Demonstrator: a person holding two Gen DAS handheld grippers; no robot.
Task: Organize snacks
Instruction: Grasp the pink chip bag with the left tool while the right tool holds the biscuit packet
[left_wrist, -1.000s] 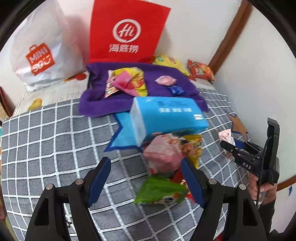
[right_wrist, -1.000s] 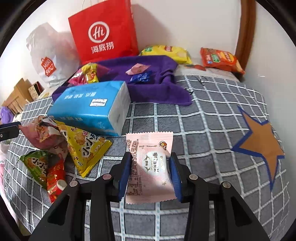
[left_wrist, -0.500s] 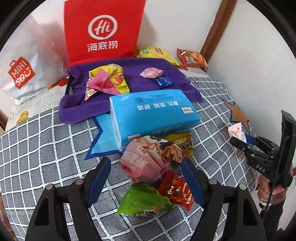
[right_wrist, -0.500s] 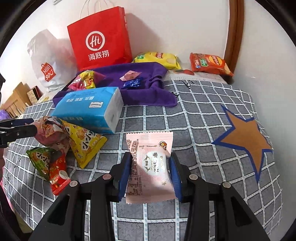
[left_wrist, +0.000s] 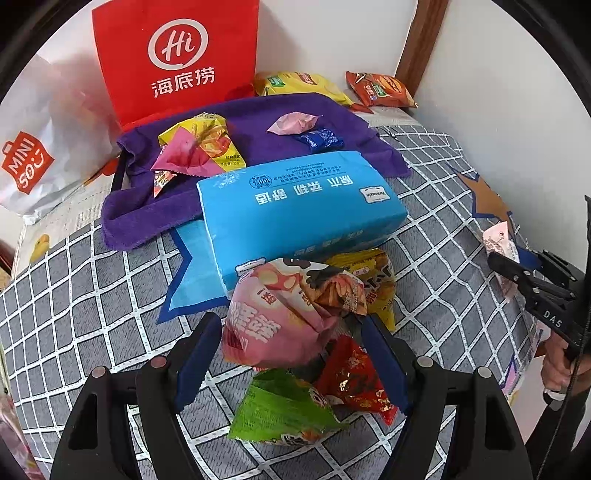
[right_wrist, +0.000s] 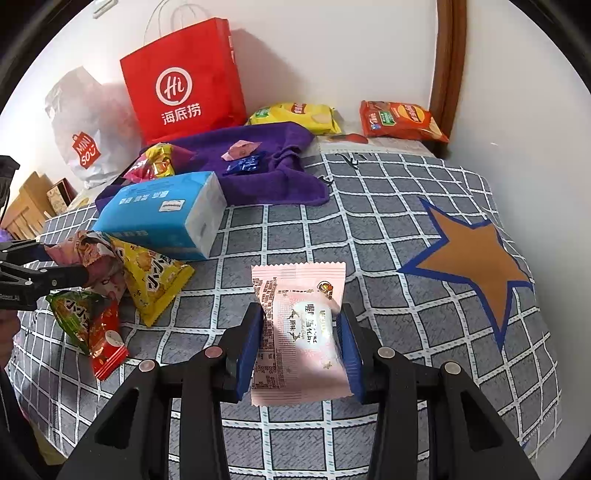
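Observation:
A pile of snack packets lies on the grey checked bedcover (left_wrist: 92, 314): a crumpled pink bag (left_wrist: 273, 325), a green bag (left_wrist: 280, 410), a red packet (left_wrist: 354, 380) and a yellow bag (left_wrist: 380, 280). My left gripper (left_wrist: 290, 343) is open and points down over this pile. The pink bag sits between its blue pads without being squeezed. My right gripper (right_wrist: 301, 317) is shut on a pale pink packet (right_wrist: 299, 332), held above the cover near an orange star patch (right_wrist: 472, 258). From the right wrist view, the left gripper (right_wrist: 64, 260) reaches in at the left edge, by the pink bag (right_wrist: 99, 258).
A blue tissue pack (left_wrist: 299, 206) lies just behind the pile. Beyond it a purple towel (left_wrist: 258, 122) carries several small snacks. A red paper bag (left_wrist: 177, 55) and a white plastic bag (left_wrist: 37, 140) stand against the back wall. Yellow (right_wrist: 295, 116) and orange (right_wrist: 400, 120) chip bags lie near the corner post.
The left gripper has come closer and lower over the pile, and the pink bag now lies between its fingers. The right gripper keeps its grip on the pale pink packet and has drifted back a little.

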